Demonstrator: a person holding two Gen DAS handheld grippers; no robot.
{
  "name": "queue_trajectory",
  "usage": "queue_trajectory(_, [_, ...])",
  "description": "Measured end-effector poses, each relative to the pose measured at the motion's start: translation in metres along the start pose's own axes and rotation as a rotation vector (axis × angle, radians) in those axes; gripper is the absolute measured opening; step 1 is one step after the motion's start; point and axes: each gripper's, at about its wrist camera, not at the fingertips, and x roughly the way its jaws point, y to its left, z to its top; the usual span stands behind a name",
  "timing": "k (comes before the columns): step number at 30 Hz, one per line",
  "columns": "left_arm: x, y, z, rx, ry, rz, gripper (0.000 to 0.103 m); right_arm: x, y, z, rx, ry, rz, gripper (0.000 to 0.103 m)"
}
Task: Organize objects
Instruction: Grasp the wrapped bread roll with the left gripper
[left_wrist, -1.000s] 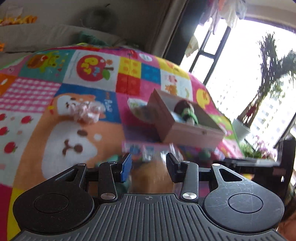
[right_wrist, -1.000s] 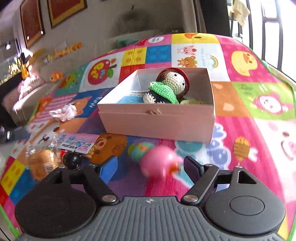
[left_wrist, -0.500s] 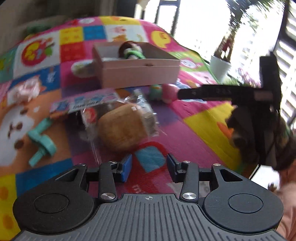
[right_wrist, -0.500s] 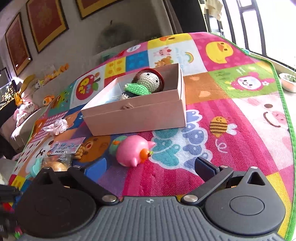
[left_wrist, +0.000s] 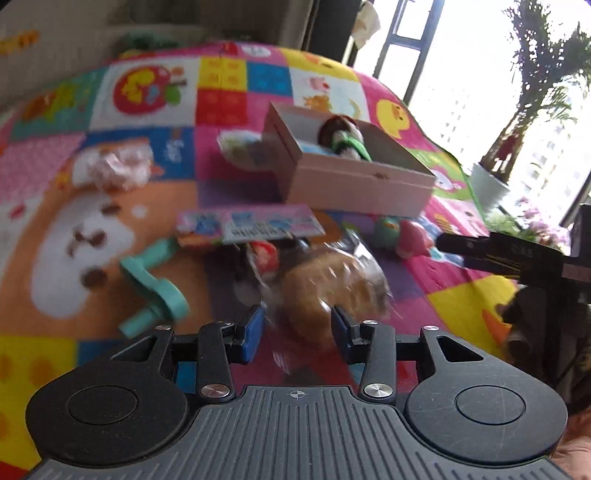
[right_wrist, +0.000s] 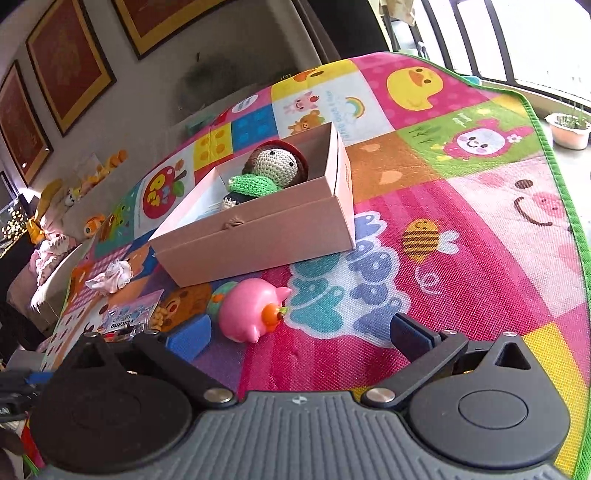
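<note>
Now the left gripper (left_wrist: 297, 328) hangs over the near part of the colourful play mat (right_wrist: 461, 258), and its blue pads stand partly apart on both sides of the wrapped bread (left_wrist: 332, 291). The picture is blurred, so I cannot tell if the pads already touch the clear wrapper; they seem just beside it, not pressing. The bread lies near the middle of the mat, in front of the pink box (left_wrist: 354, 181), with a printed card (left_wrist: 247, 225) just behind it and a teal plastic piece (left_wrist: 153, 288) to its left.

The right gripper (right_wrist: 295, 332) has its jaws spread fully wide and holds nothing. The pink pig toy (right_wrist: 251, 310) lies on the mat just ahead of its left finger, near the front wall of the box, where a crochet doll (right_wrist: 266, 173) already rests inside.

I judge the bread to be light and soft. It will squash if the pads close hard, and the smooth wrapper may slide or crinkle between them. A gentle hold across the middle of the loaf, with the film gathered against it, looks safer than a pinch on the loose end of the wrapper, which could slip out. The pig looks like smooth, rounded, hollow plastic; it is light but may roll, so the round body, taken across its widest part, seems the best place.
</note>
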Motion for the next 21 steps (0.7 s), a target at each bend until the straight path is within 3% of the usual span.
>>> queue_trajectory(5, [0.008, -0.044, -0.014, 0.171, 0.110, -0.139, 0.045, 0.000, -0.001, 0.000, -0.001, 0.000, 0.000, 0.103])
queue_trajectory(8, [-0.003, -0.069, -0.012, 0.307, 0.080, -0.032, 0.045, 0.000, -0.001, 0.000, 0.002, -0.002, -0.002, 0.103])
queue_trajectory(13, [-0.016, -0.076, 0.008, 0.329, -0.067, 0.112, 0.045, 0.000, -0.001, 0.000, 0.010, -0.004, -0.002, 0.103])
queue_trajectory(15, [-0.005, -0.076, 0.015, 0.334, -0.087, 0.156, 0.045, 0.000, -0.002, 0.000, 0.010, -0.004, -0.001, 0.103])
queue_trajectory(18, [0.029, -0.073, 0.021, 0.340, -0.032, 0.210, 0.048, -0.001, -0.002, 0.000, 0.017, -0.007, 0.001, 0.103])
queue_trajectory(21, [0.044, -0.074, 0.026, 0.318, -0.034, 0.155, 0.054, -0.001, -0.004, 0.000, 0.025, -0.008, 0.006, 0.103])
